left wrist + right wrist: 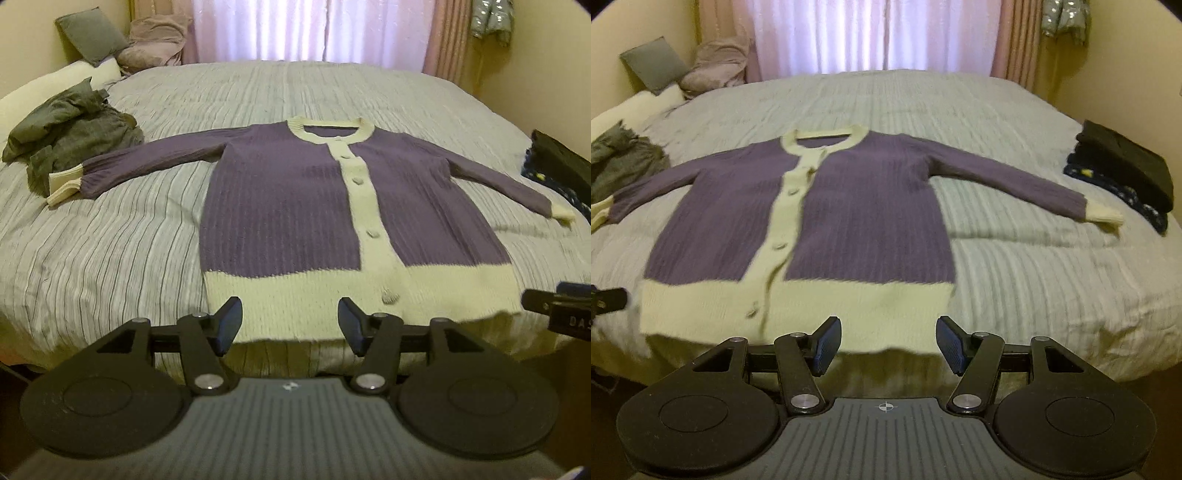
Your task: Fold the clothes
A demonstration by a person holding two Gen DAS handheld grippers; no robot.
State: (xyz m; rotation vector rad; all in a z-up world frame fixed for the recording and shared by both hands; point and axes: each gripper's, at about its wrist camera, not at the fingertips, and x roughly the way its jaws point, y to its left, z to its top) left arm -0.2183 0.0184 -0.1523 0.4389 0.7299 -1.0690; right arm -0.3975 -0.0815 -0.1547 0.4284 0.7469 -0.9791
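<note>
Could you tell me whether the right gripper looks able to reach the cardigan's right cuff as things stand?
Probably yes: the right gripper is open and empty, and the cuff lies exposed on the bedspread, just short of the dark folded clothes.

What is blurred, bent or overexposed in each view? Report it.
Left wrist view: cardigan hem smeared, curtains blown out, bed edges bowed by fisheye. Right wrist view: cardigan buttons soft, same backlit curtain glare, right claw sharp.
</note>
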